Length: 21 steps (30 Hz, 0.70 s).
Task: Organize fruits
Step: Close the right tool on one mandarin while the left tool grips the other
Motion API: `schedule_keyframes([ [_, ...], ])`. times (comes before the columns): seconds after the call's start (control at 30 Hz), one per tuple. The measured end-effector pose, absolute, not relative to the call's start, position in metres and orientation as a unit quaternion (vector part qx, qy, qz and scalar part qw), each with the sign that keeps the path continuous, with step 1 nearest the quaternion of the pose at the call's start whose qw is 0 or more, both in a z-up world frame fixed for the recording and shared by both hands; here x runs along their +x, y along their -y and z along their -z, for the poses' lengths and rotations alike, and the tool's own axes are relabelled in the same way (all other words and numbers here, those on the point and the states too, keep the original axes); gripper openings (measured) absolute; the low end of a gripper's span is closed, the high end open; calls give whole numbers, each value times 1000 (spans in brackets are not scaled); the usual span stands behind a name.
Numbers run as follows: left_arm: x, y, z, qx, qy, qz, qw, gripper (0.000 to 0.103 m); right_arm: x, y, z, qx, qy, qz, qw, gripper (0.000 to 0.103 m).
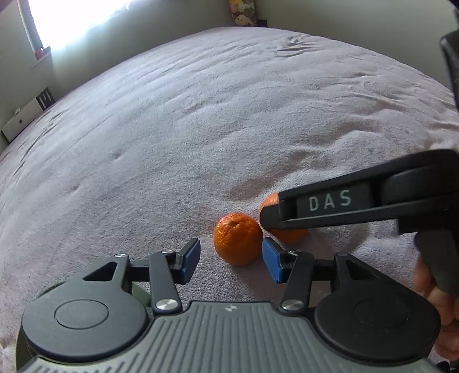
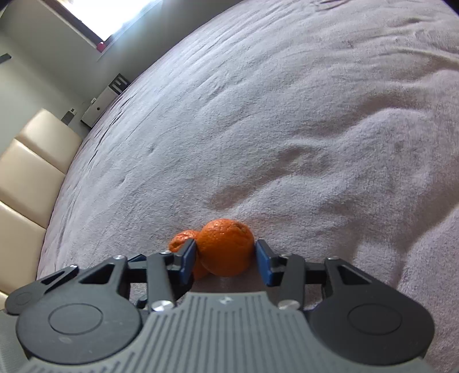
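Note:
Two oranges lie side by side on a mauve bedspread (image 1: 200, 129). In the left wrist view my left gripper (image 1: 231, 258) is open, its blue pads on either side of the nearer orange (image 1: 237, 238) without touching it. The second orange (image 1: 287, 231) lies just right of it, partly hidden by my right gripper (image 1: 268, 218), which comes in from the right. In the right wrist view my right gripper (image 2: 225, 261) has its blue pads against both sides of that orange (image 2: 226, 246), which rests on the bedspread (image 2: 287, 129). The other orange (image 2: 183, 239) peeks out behind the left pad.
A window (image 1: 71, 20) glares at the far left. A white box (image 1: 23, 119) stands beyond the bed's left edge. Stuffed toys (image 1: 242, 13) sit past the far end. A beige padded headboard (image 2: 25, 172) runs along the left in the right wrist view.

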State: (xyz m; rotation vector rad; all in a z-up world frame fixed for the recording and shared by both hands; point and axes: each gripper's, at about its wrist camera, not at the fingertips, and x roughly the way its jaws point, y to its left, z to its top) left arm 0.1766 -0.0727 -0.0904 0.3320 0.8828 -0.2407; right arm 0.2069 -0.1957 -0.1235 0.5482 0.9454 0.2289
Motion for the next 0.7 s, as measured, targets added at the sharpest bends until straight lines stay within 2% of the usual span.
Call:
schedule_keyframes([
  [0.37, 192, 76, 103, 120, -449, 96, 880, 59, 207, 211, 119, 254, -442, -75, 857, 42],
  [0.57, 194, 75, 105, 98, -450, 90, 883, 48, 209, 211, 120, 253, -443, -74, 857, 42],
  [0.7, 192, 74, 104, 95, -447, 90, 885, 47, 210, 209, 120, 251, -445, -72, 857, 42],
])
